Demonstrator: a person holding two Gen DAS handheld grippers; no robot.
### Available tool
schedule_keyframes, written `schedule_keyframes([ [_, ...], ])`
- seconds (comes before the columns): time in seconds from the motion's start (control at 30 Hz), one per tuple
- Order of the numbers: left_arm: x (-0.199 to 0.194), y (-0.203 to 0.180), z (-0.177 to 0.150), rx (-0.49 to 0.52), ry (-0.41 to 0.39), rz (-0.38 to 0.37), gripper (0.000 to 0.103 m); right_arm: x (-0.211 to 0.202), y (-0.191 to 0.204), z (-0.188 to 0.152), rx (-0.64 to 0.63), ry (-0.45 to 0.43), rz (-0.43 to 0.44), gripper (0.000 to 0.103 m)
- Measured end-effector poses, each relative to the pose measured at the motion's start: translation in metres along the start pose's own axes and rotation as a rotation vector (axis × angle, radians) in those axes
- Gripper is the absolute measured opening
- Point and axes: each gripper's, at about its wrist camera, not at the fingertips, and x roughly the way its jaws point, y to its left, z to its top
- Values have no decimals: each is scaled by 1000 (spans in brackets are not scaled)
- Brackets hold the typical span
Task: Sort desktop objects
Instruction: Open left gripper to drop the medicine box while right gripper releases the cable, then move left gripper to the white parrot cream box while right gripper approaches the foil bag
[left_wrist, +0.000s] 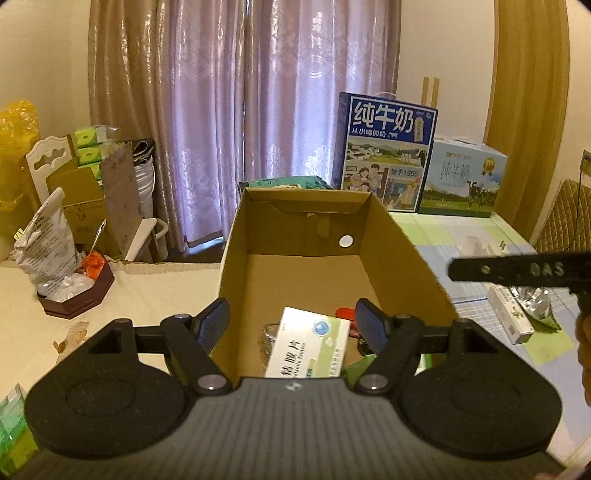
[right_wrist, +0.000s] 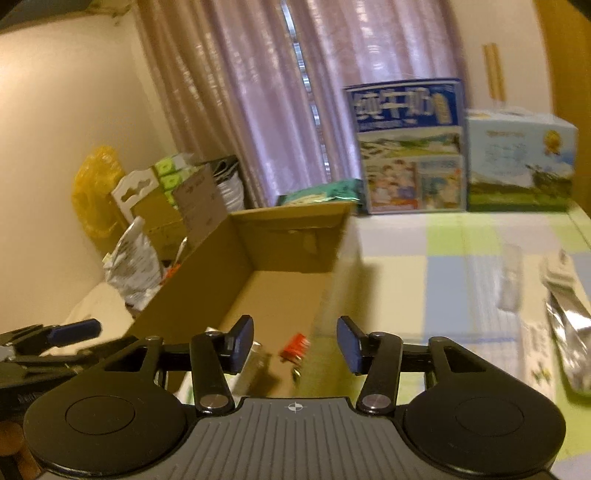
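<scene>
Sorting partway done, by the look of it: cardboard box (left_wrist: 402, 243) already holding a white-and-green medicine carton (left_wrist: 310, 345), a small red item (left_wrist: 345, 313) and a dark wrapped thing too hidden to name. Left to clear, just right of the box: a narrow white carton (left_wrist: 511, 314), a silver foil pack (right_wrist: 569, 332), a blurred pale item. Left gripper (left_wrist: 291, 326) over the box's near end, jaws apart, empty. Right gripper (right_wrist: 295, 343) likewise spread, holding nothing, at the box's near right corner.
</scene>
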Motion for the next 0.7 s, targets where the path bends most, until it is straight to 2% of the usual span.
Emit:
schedule_keyframes([
  [0.1,-10,-11,0,1,-5,-6,74,-20,-20,-14,41,2,-37,59],
  [0.3,-24,-43,-1,20,-4,-35,79,-54,-56,-36,109,24,-100,65],
  [0.5,-34,-75,-8,24,6,-62,88,-85,-77,-44,140,-7,-128,73],
  [0.7,-38,-104,-16,23,21,-87,90,-110,-98,-48,166,-34,-163,83],
])
